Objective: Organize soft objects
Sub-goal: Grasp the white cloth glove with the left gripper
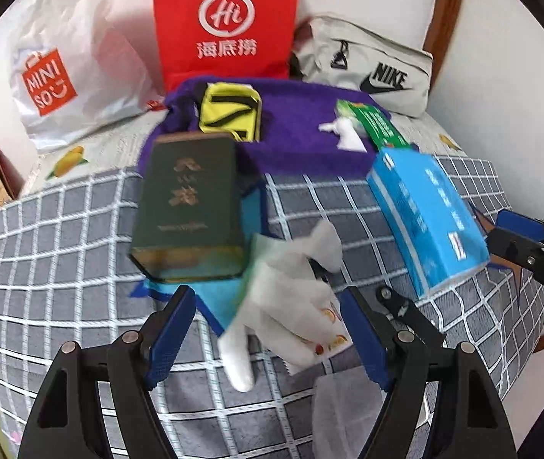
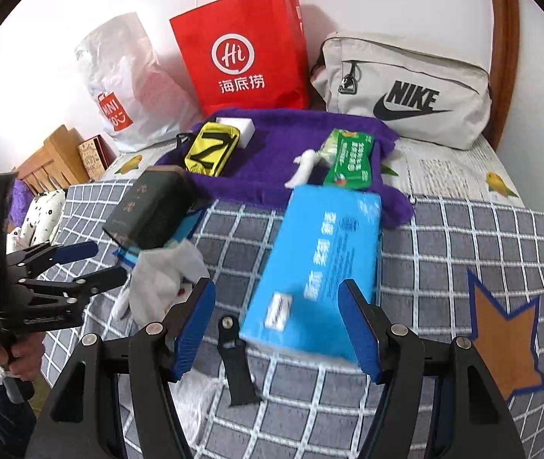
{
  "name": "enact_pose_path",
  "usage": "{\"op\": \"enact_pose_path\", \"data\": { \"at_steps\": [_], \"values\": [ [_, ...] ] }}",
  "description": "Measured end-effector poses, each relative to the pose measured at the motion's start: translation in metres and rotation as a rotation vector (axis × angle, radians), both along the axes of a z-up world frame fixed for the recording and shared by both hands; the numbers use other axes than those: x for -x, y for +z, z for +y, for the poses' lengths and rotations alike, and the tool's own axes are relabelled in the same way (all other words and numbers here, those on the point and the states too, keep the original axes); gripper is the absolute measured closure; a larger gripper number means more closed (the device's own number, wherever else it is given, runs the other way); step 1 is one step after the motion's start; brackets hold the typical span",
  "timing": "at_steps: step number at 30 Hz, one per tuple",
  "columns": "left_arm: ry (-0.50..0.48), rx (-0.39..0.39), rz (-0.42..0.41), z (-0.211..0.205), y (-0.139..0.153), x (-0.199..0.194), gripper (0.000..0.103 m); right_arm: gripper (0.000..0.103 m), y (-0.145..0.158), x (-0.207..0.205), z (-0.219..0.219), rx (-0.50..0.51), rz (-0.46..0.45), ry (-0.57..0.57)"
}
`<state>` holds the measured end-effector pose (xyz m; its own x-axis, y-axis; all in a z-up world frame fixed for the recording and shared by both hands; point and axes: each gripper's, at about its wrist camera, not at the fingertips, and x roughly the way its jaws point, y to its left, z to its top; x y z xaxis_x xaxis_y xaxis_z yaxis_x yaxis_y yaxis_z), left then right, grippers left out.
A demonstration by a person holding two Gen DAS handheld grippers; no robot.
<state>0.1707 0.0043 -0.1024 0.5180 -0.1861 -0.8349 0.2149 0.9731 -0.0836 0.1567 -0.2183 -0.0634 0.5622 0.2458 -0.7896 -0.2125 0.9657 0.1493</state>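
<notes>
A crumpled white tissue (image 1: 287, 306) lies on the checked blanket between the fingers of my left gripper (image 1: 266, 338). The gripper is open and its pads do not press the tissue. Just beyond stands a dark green box (image 1: 187, 206) on a teal cloth (image 1: 214, 302). A blue tissue pack (image 2: 321, 260) lies with its near end between the fingers of my right gripper (image 2: 275, 331), which is open, with a gap at the left pad. Farther back, a purple towel (image 2: 272, 145) carries a yellow pouch (image 2: 212, 149) and a green wipes pack (image 2: 348, 160).
Against the wall stand a red paper bag (image 2: 249, 57), a white Miniso plastic bag (image 2: 126, 88) and a grey Nike bag (image 2: 405, 91). An orange star patch (image 2: 509, 329) is on the blanket at the right. The bed edge and wooden furniture (image 2: 54, 157) are at the left.
</notes>
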Motion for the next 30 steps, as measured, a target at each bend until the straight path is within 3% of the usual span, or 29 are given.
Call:
{"op": "enact_pose_path", "data": {
  "at_steps": [4,13,15,17,19,20,21,30],
  "values": [
    [-0.01,0.011,0.015,-0.007,-0.022,-0.001,0.026,0.037,-0.009,0.014,-0.003,0.019,0.007,0.015],
    [-0.017,-0.057,0.015,-0.023,-0.047,-0.008,0.028,0.037,-0.026,0.025,-0.005,0.03,0.039,0.029],
    [-0.016,-0.068,0.006,-0.024,-0.048,-0.008,0.043,0.037,-0.028,0.028,-0.005,0.033,0.04,0.03],
    [-0.018,-0.058,-0.004,-0.022,-0.049,-0.009,0.046,0.037,-0.029,0.029,-0.005,0.036,0.045,0.028],
    [-0.034,-0.053,-0.02,-0.021,-0.047,-0.008,0.064,0.037,-0.03,0.033,-0.006,0.032,0.047,0.029],
    [-0.041,-0.05,-0.023,-0.021,-0.046,-0.007,0.067,0.037,-0.031,0.035,-0.006,0.031,0.049,0.031],
    [-0.047,-0.044,-0.025,-0.02,-0.044,-0.007,0.078,0.037,-0.032,0.036,-0.005,0.033,0.051,0.034],
    [-0.067,0.027,-0.05,-0.008,-0.027,0.007,0.084,0.037,-0.043,0.045,0.01,0.01,0.06,0.1]
  ]
}}
